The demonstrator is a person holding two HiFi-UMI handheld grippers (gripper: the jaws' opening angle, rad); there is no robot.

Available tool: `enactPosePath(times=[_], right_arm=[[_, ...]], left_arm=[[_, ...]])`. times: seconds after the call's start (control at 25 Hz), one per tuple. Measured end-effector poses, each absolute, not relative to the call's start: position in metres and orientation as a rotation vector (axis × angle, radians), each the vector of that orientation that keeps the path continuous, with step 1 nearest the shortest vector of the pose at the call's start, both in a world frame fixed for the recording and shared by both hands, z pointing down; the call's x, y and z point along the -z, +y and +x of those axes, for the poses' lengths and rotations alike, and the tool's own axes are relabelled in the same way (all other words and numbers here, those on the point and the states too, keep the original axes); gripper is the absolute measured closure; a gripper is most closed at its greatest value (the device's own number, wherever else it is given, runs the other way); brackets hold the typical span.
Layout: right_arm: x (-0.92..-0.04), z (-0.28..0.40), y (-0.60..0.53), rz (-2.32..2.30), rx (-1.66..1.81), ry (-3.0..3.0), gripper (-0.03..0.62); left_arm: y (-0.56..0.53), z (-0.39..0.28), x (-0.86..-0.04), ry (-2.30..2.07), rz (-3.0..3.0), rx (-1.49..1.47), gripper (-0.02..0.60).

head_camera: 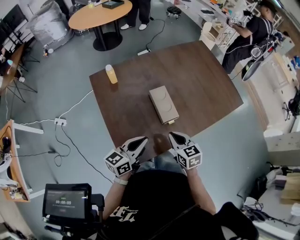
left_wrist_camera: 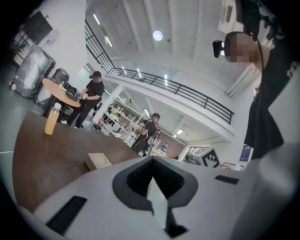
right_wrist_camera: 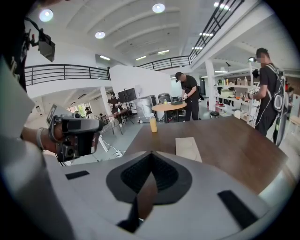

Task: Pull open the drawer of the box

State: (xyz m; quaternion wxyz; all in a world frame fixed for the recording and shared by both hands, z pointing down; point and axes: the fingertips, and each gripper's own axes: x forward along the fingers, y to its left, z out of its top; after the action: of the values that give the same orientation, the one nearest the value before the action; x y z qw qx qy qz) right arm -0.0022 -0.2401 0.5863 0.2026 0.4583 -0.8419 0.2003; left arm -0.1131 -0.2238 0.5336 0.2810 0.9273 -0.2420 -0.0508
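**A:** How many grippers are there, and how do the jaws stand?

**B:** Two. The left gripper [head_camera: 142,140] and the right gripper [head_camera: 173,137] sit side by side over the near edge of the table [head_camera: 206,79], with their tips pointing to the far side. On each, the two jaws are pressed together with nothing between them.

**A:** Where is the box?

**B:** There is one box [head_camera: 163,104]. It is pale and lies flat near the middle of the table, its long side running near to far on a slight slant. Its near end faces the grippers and carries one small yellowish tab [head_camera: 171,122], too small to make out further. The box is apart from both grippers, and neither touches it.

**A:** Is anything else on the table?

**B:** One orange-yellow bottle [head_camera: 111,74] stands upright by the far left corner, well apart from the box.

**A:** And around the table?

**B:** One round table [head_camera: 98,16] stands at the far left, and a person [head_camera: 138,11] is standing at it. A second person [head_camera: 248,33] is at the far right. One power strip [head_camera: 60,121] lies on the floor left of the table, with cables running from it. One screen [head_camera: 67,202] is at the near left.
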Motion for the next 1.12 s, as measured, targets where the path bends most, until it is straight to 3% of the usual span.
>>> enactPosePath(times=[0.28,0.6,0.76,1.12], right_arm=[[-0.629,0.022,-0.261,1.31,-0.568,-2.304,0.608],[-0.677,0.035,-0.277,1.319,-0.568,-2.166,0.528],[-0.713,0.046,-0.282,1.315,-0.645,-2.081,0.429],[-0.763,0.066,-0.293,1.314,-0.706,-1.961,0.423]], left_arm=[[-0.235,-0.109,-0.541,-0.696,2.465,0.122,0.581],[-0.244,-0.119,-0.541,-0.764,2.472,0.114,0.581],[-0.247,-0.116,-0.543,-0.766,2.469,0.098,0.581],[-0.247,-0.101,-0.54,-0.755,2.463,0.079,0.581]])
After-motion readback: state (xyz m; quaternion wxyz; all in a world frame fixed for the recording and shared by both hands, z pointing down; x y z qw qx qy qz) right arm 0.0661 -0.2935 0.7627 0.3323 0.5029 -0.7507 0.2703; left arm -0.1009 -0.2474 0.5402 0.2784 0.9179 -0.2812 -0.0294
